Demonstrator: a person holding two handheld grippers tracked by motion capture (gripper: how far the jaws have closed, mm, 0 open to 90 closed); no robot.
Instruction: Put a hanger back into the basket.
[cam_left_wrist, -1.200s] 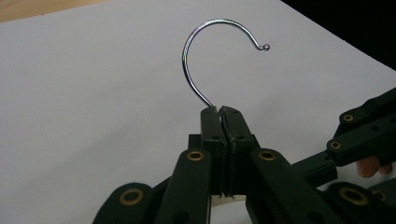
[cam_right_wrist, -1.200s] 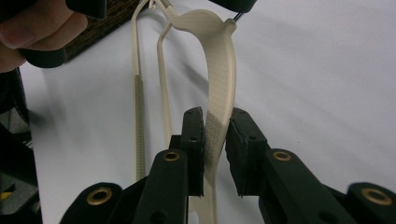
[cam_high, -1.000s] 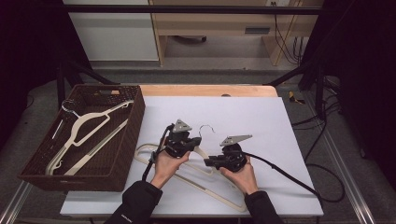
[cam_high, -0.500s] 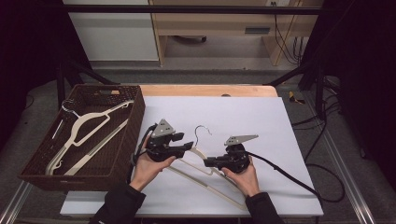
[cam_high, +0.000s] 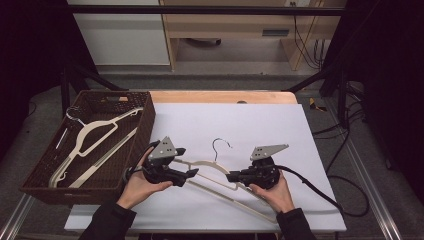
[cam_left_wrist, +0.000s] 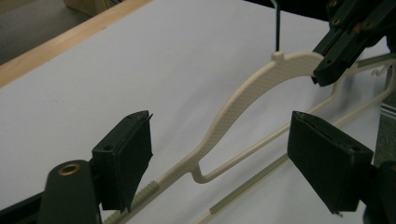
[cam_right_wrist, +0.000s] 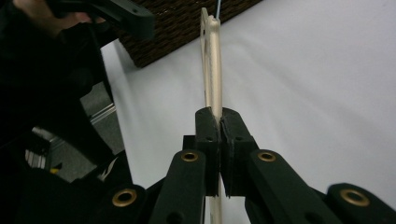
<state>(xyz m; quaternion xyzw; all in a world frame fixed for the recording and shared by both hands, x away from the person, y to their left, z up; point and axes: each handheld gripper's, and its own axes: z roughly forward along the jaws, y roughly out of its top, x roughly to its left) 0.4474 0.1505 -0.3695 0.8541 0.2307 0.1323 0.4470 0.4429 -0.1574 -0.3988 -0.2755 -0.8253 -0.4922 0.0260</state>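
Note:
A cream plastic hanger with a dark wire hook lies tilted over the white table top. My right gripper is shut on it just right of the neck. In the right gripper view both pads pinch the hanger edge-on. My left gripper sits at the hanger's left shoulder. Its jaws have just been opening and stand wide. The hanger's arm runs between them, clear of both pads. The right gripper grips the far end in that view.
A dark wicker basket stands at the table's left edge, with another cream hanger in it. The right gripper's cable trails off to the right. A wooden strip borders the table's far edge.
The left gripper has let go of the hanger, opened, and shifted left toward the basket. The right gripper has stayed shut on the hanger and lifted it a little.

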